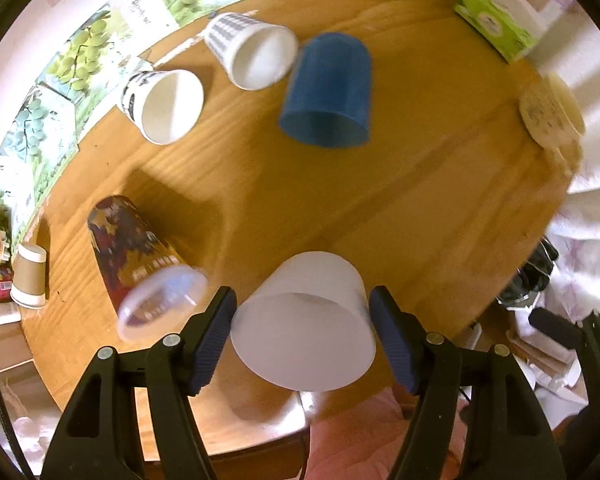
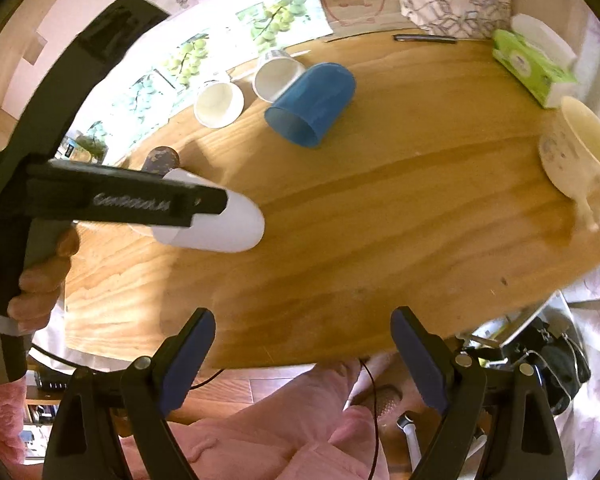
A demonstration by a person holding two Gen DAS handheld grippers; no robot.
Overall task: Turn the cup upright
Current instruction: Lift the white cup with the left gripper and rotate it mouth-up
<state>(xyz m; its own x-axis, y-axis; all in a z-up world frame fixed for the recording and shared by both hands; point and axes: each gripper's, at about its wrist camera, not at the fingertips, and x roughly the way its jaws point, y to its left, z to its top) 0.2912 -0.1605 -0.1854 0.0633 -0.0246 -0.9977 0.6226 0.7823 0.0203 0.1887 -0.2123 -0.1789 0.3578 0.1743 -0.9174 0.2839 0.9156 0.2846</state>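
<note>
Left claw (image 1: 302, 336) pinching a translucent white plastic cup (image 1: 304, 324) above the wooden bench (image 1: 420, 184).
The cup sits between both blue pads, tilted on its side, off the bench; right claw (image 2: 303, 356) spread, holding nothing.

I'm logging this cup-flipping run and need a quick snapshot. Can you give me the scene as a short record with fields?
surface: round wooden table
left gripper: jaws closed on white cup, held tilted above the table edge
right gripper: jaws open, holding nothing
blue cup: on its side, mouth toward the camera
two white paper cups: lying on their sides beside the blue cup
patterned cup: tilted, clear lid
cream mug: right table edge
tissue box: far right
</note>
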